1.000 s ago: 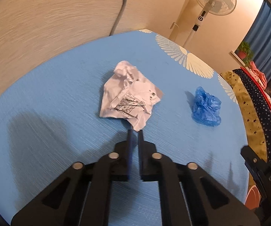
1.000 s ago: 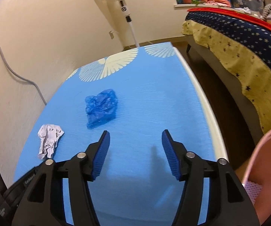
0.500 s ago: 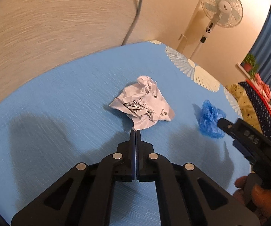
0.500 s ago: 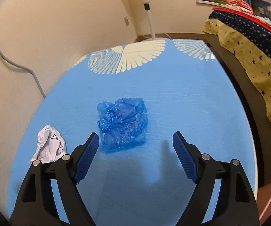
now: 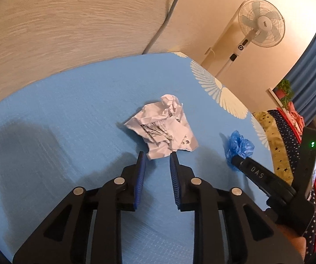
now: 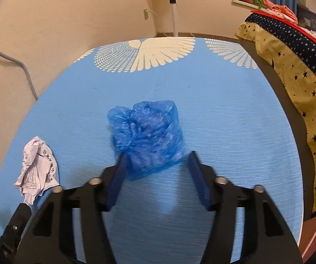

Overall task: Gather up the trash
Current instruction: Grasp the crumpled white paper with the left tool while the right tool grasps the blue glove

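The right gripper (image 6: 157, 171) has moved in; its jaws are closing around the blue plastic bag (image 6: 147, 136), not yet clamped. The left gripper's (image 5: 155, 165) jaws, shut a second ago, are opening, empty, before the crumpled paper (image 5: 164, 127).

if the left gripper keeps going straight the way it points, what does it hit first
Most likely the crumpled paper: it lies just ahead of the left gripper, whose jaws are opening with nothing between them yet.

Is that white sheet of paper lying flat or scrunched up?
Scrunched up. The printed paper is creased into a loose, bumpy wad on the blue tablecloth, its corners bent and its print folded over itself.
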`<state>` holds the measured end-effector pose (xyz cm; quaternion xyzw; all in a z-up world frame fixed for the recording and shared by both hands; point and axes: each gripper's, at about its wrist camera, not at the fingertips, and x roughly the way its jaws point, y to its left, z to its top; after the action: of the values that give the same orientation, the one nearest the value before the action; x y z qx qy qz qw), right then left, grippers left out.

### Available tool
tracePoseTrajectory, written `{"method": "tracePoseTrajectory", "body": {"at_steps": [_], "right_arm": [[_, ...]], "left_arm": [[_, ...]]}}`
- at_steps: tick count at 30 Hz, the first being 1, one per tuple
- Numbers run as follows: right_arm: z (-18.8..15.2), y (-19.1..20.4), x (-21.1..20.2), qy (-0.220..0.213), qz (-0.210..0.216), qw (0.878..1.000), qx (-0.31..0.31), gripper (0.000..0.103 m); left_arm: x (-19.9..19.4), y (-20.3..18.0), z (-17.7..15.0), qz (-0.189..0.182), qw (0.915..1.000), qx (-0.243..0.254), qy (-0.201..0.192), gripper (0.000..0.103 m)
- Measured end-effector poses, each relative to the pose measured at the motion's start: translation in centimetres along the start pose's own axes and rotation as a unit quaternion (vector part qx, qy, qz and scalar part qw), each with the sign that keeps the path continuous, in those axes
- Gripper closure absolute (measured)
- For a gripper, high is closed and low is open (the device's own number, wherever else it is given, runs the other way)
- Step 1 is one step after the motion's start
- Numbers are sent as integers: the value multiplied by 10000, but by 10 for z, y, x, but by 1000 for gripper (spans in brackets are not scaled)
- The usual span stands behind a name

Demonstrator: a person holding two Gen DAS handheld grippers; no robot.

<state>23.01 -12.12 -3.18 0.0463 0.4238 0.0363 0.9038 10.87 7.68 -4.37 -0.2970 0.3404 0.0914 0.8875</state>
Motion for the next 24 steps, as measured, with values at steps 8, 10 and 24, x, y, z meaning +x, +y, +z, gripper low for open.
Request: {"method": "tracePoseTrajectory", "body": {"at_steps": [8,10,24], "right_arm": [[-1,-17,-5,-38,191,9997,164,83],[-1,-21,-8,-135,216,9993,259,69],[15,-26,9,-60,154,9998,98,42]], "left_arm": [[7,6,4,-68,9997,-214,96,80],[7,6,3,-65,9996,-224,127,80],[12,1,4,-50,9997,-169,149,81]]}}
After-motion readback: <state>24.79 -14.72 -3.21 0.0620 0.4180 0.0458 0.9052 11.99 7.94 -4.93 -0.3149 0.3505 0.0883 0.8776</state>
